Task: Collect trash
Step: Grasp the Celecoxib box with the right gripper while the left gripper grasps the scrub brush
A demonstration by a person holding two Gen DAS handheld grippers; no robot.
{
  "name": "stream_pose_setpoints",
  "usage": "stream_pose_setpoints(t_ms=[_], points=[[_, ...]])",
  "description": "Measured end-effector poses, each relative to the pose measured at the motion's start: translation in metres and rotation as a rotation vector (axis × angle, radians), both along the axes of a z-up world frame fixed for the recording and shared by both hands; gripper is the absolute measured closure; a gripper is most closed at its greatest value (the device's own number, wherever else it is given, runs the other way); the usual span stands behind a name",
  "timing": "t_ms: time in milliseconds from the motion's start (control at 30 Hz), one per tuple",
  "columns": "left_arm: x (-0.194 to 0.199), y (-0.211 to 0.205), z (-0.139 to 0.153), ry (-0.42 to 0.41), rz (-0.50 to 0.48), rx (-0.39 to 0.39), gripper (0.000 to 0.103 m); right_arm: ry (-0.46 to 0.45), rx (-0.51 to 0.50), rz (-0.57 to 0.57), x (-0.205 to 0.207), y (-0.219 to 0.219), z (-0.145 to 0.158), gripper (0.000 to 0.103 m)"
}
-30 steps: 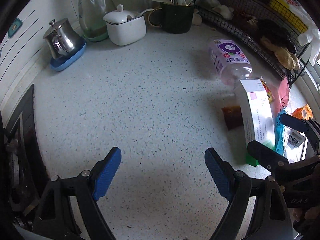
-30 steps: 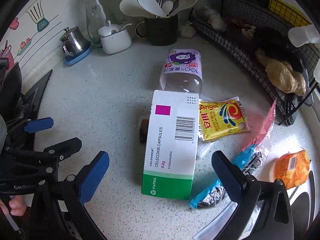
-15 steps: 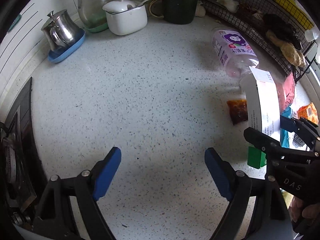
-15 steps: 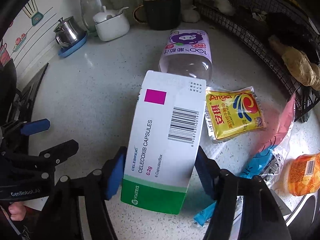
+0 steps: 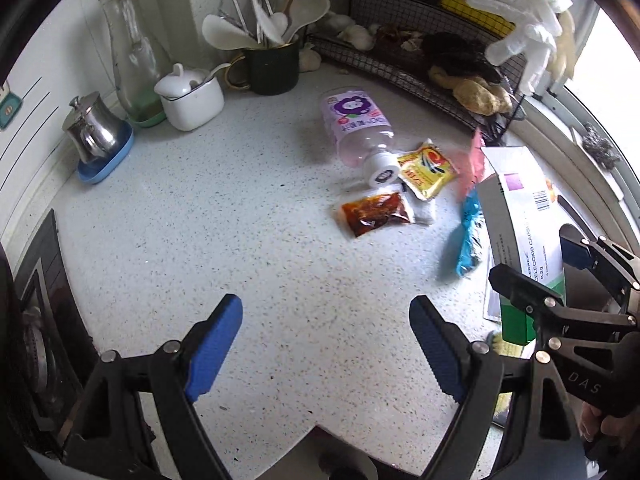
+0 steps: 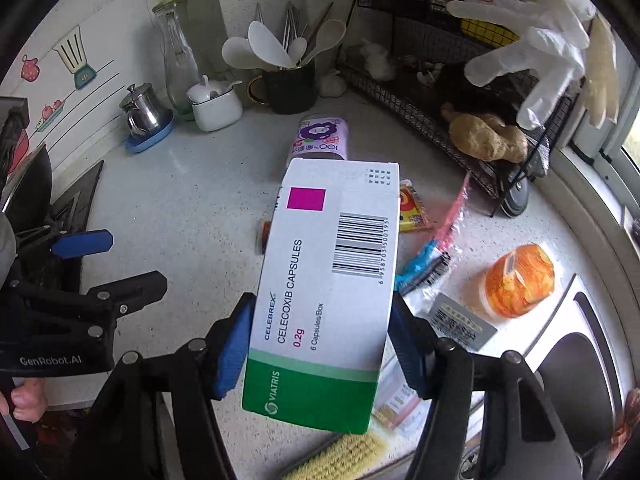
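Note:
My right gripper [image 6: 320, 344] is shut on a white and green medicine box [image 6: 328, 280], its blue pads pressed on the box's two long sides. The box hangs above the speckled counter [image 5: 240, 208]. In the left wrist view the box [image 5: 520, 216] and right gripper [image 5: 540, 262] sit at the right edge. My left gripper [image 5: 326, 340] stands open over bare counter with nothing between its fingers. Loose trash lies on the counter: a purple-labelled bottle [image 5: 356, 128] on its side, a yellow sachet [image 5: 426, 168], a brown sauce packet [image 5: 374, 214], a blue wrapper [image 5: 470, 236] and an orange packet [image 6: 520, 280].
A black wire rack [image 5: 420, 68] runs along the back right, with gloves hanging over it. A dark utensil mug [image 5: 272, 68], a white lidded pot [image 5: 192, 98], a glass bottle [image 5: 132, 64] and a steel jug [image 5: 94, 128] line the back. A stove [image 5: 36, 312] is left, a sink [image 6: 576, 360] right.
My right gripper closed on the medicine box and lifted it off the counter, uncovering the sachets beneath. Both grippers rose and drew back; the left stayed open.

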State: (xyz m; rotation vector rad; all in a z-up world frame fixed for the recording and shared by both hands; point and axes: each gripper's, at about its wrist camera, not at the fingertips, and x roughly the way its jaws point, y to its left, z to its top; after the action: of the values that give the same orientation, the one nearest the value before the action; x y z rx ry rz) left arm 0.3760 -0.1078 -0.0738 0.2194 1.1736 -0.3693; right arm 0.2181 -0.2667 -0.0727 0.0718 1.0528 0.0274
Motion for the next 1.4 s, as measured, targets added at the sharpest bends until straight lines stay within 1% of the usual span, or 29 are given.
stream_pose_setpoints(t_ms=[100,167,300,367,533,767,933,1000,1033,1133,1200,1233,1267,1400], points=[[-0.017,-0.013,0.001,0.018,-0.068,-0.026,0.019,-0.002,-0.009,-0.048,-0.023,-0.006,0.004,0.042],[-0.028,-0.024,-0.003,0.036,-0.119,-0.030,0.019,0.001,-0.020,-0.086,-0.037,-0.010,0.004,0.042],[-0.049,-0.046,-0.015,0.084,-0.210,-0.039,0.019,0.021,-0.029,-0.165,-0.065,-0.024,-0.001,0.042],[-0.058,-0.055,-0.023,0.118,-0.252,-0.051,0.019,0.035,-0.031,-0.200,-0.072,-0.028,-0.005,0.042],[-0.077,-0.080,-0.043,0.181,-0.322,-0.047,0.019,0.066,-0.045,-0.279,-0.093,-0.042,-0.016,0.042],[-0.094,-0.115,-0.074,0.245,-0.408,-0.011,0.019,0.094,-0.032,-0.366,-0.119,-0.066,-0.033,0.042],[-0.096,-0.133,-0.095,0.245,-0.426,0.047,0.019,0.113,-0.013,-0.389,-0.123,-0.079,-0.044,0.042],[-0.095,-0.135,-0.101,0.239,-0.427,0.060,0.020,0.112,-0.014,-0.388,-0.124,-0.080,-0.046,0.042],[-0.095,-0.136,-0.103,0.237,-0.427,0.063,0.026,0.112,-0.014,-0.385,-0.125,-0.081,-0.048,0.042],[-0.095,-0.141,-0.105,0.216,-0.422,0.073,0.034,0.122,0.011,-0.376,-0.122,-0.083,-0.054,0.042],[-0.095,-0.143,-0.105,0.211,-0.414,0.067,0.045,0.125,0.022,-0.376,-0.120,-0.086,-0.057,0.042],[-0.093,-0.142,-0.104,0.211,-0.415,0.057,0.059,0.126,0.027,-0.374,-0.119,-0.087,-0.057,0.042],[-0.093,-0.143,-0.103,0.213,-0.413,0.050,0.067,0.125,0.030,-0.372,-0.117,-0.087,-0.058,0.042],[-0.099,-0.140,-0.103,0.187,-0.402,0.050,0.068,0.112,0.029,-0.341,-0.111,-0.084,-0.054,0.042]])
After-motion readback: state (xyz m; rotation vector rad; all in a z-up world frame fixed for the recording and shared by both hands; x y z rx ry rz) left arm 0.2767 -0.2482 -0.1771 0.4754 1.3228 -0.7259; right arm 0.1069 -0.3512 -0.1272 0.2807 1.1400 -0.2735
